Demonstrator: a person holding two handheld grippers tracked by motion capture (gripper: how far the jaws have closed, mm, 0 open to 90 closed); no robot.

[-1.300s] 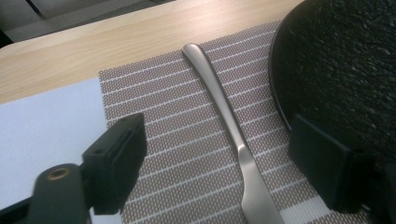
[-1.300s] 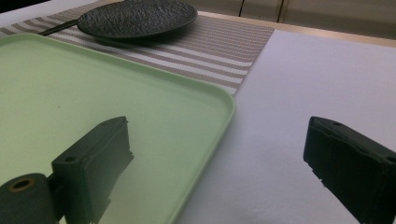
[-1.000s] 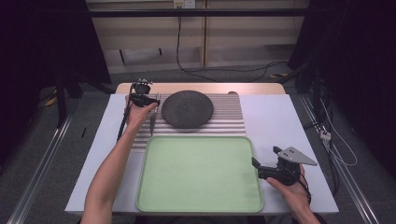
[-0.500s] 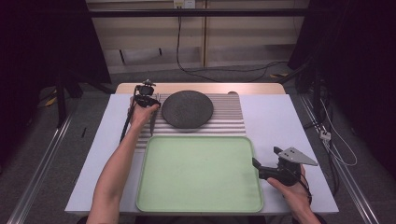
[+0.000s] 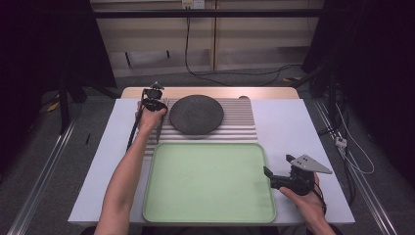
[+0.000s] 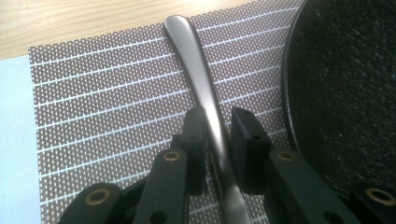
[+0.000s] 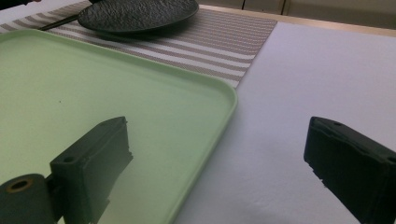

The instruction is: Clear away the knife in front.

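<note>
Left tool (image 6: 218, 128) jaws have just been closing around the metal utensil handle (image 6: 198, 79), which is lying on the striped placemat (image 6: 107, 107) at centre frame, just left of the dark plate (image 6: 345, 84); pad contact is unclear. Right tool (image 7: 217, 172) is hanging wide open and empty, straddling the green tray (image 7: 93, 93) edge at lower frame.

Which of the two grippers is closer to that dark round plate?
The left. The left gripper is just beside the plate, its jaws closing around a metal handle on the striped mat. The right gripper sits open, far off by the green tray.

Overhead view; two close tongs views
</note>
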